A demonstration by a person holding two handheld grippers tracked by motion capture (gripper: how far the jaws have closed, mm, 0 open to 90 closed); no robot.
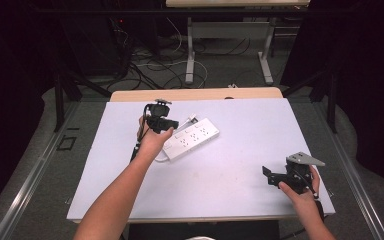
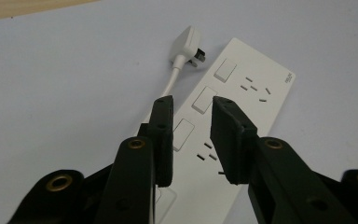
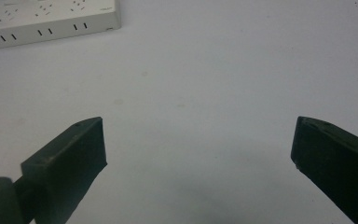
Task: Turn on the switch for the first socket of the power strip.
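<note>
A white power strip (image 1: 192, 137) with several sockets and switches lies on the white table (image 1: 245, 130), left of centre. Its white plug (image 2: 186, 44) rests beside its far end, the cable running along its side. My left gripper (image 1: 166, 122) hovers over the strip's near end. In the left gripper view the left gripper (image 2: 193, 105) has its jaws a narrow gap apart, with nothing between them, above the strip (image 2: 242, 93). My right gripper (image 1: 267, 175) sits near the table's front right corner. Seen from its own camera, the right gripper (image 3: 200, 140) is wide open over bare table, the strip (image 3: 46, 18) far off.
A wooden edge (image 1: 195, 94) shows along the table's far side. Beyond it stand desk legs (image 1: 191, 55) and loose cables (image 1: 150, 70) on the floor. Black frame bars (image 1: 59, 100) flank the table on both sides.
</note>
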